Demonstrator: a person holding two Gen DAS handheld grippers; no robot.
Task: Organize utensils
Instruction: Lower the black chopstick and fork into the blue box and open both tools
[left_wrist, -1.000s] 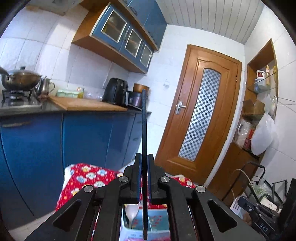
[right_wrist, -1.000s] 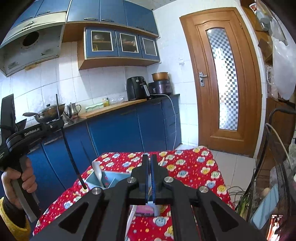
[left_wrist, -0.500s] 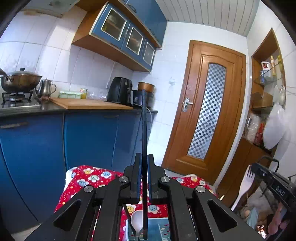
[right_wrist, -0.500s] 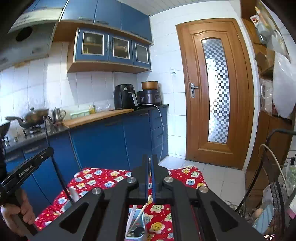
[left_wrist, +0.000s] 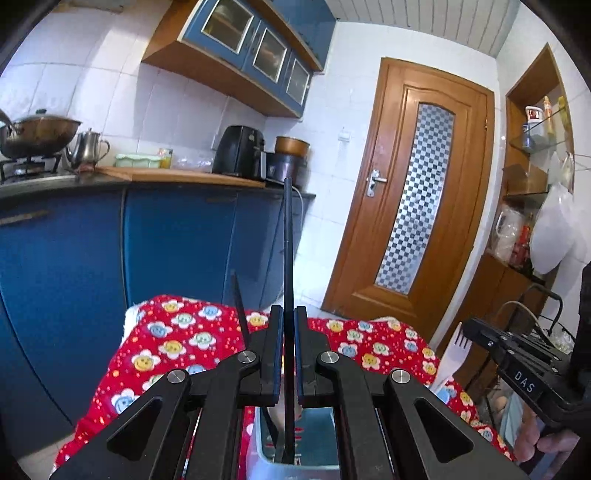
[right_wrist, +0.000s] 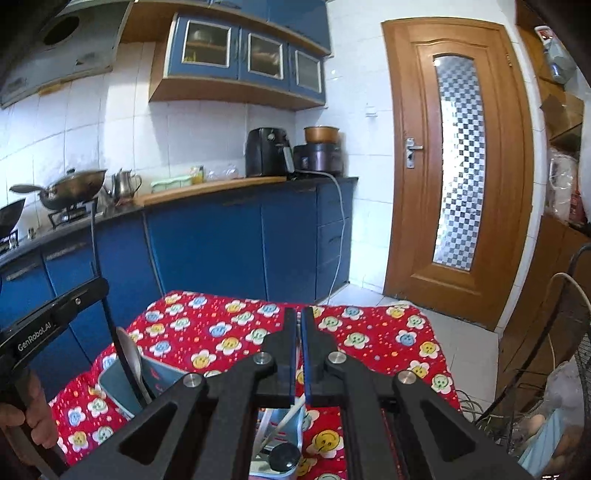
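Since the earlier frames, the left gripper (left_wrist: 289, 325) has come lower over the blue container (left_wrist: 314, 432), and the right gripper (right_wrist: 298, 325) has brought its white fork (left_wrist: 452, 354) closer to the table.

Left gripper: jaws nearly closed, clamped on a black chopstick (left_wrist: 288, 258) that stands upright, its lower end inside the container. A second dark stick (left_wrist: 238, 306) leans just beside it.

Right gripper: jaws nearly closed on the fork handle; the tines show only in the left wrist view.

Handling: the chopstick is thin, stiff, light and smooth, so it will likely pivot or slip; grip at mid-shaft. The fork appears to be plastic, light and slightly flexible; hold it by the flat handle.

Surroundings: the container sits on a red flower-print tablecloth (right_wrist: 229, 332), soft and possibly prone to shifting. A metal spoon (right_wrist: 129, 354) stands in the container. A round black object (right_wrist: 283, 458) lies below the right gripper; identity unclear.
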